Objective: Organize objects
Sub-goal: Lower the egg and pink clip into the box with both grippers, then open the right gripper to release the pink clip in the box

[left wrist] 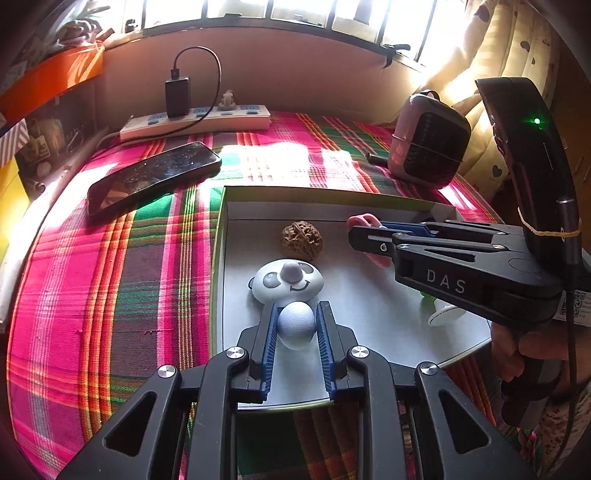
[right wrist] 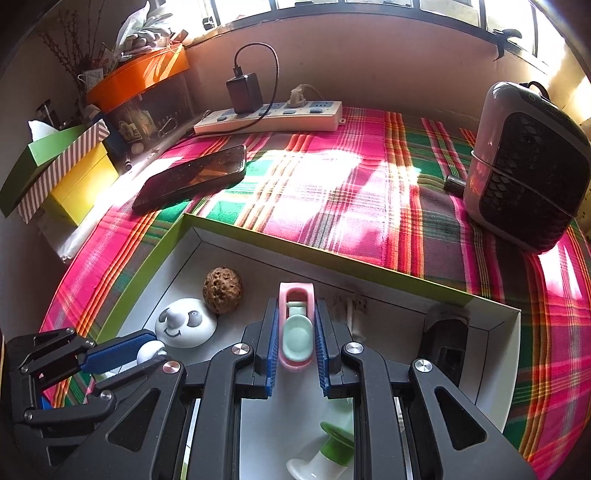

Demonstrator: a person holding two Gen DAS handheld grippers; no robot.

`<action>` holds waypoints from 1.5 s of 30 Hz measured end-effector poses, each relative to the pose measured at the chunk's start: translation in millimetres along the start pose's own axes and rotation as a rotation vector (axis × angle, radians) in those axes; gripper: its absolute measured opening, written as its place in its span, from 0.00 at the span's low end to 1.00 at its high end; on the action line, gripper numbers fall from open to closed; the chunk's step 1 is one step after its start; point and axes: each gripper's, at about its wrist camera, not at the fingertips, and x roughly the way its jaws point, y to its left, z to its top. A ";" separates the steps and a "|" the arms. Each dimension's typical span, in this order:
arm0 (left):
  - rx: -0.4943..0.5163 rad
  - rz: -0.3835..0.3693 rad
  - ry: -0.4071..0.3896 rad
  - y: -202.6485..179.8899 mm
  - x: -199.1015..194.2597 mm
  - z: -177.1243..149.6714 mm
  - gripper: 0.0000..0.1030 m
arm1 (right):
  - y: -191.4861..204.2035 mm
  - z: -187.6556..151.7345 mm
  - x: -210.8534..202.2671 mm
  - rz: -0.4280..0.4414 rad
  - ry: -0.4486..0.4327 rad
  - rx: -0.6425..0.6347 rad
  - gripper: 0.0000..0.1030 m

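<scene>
With our left tongs (left wrist: 296, 325) clamped on a pale egg (left wrist: 296, 325) and right tongs (right wrist: 296, 332) clamped on a pink toy toilet (right wrist: 296, 325) above the box (right wrist: 229, 236), walnut (right wrist: 222, 290) and panda face (right wrist: 184, 323) already lay inside, phone (right wrist: 192, 175) outside.

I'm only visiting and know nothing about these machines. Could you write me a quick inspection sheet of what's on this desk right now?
Surface: plaid cloth, sunlit patches.
Job's things: open box holding walnut, panda face, green-white piece, dark object.
Clutter: phone, small heater, side boxes.
Grippers: left gripper shut on pale egg; right gripper shut on pink toy toilet, both over the box.
Cables: power strip with charger and looped lead.
Surroundings: barred window, curtain.
</scene>
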 end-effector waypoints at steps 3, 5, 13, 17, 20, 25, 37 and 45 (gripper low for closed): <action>0.002 0.008 0.005 -0.2 0.5 0.4 0.19 | 0.8 -0.1 2.1 -0.003 0.011 -0.005 0.18; -0.001 0.007 0.006 0.1 0.6 0.2 0.19 | 0.8 0.1 3.1 -0.010 0.014 -0.004 0.18; -0.003 0.007 0.008 -0.2 1.0 0.3 0.19 | -0.8 0.4 5.7 -0.025 0.030 -0.002 0.18; -0.005 0.006 0.008 -0.1 0.9 0.5 0.19 | -0.5 1.3 6.8 -0.033 0.036 -0.006 0.18; -0.008 0.005 0.008 0.5 1.1 0.0 0.20 | 0.4 1.9 7.3 -0.043 0.038 -0.009 0.18; -0.007 0.006 0.009 0.4 1.4 -0.1 0.20 | 1.2 1.7 7.3 -0.049 0.040 -0.004 0.18; -0.009 0.000 0.008 1.1 0.9 -0.4 0.24 | 3.8 0.4 3.1 -0.058 0.030 0.005 0.35; -0.020 -0.012 0.008 0.2 -4.0 -3.4 0.29 | 4.1 -0.6 -7.1 -0.070 0.007 0.015 0.35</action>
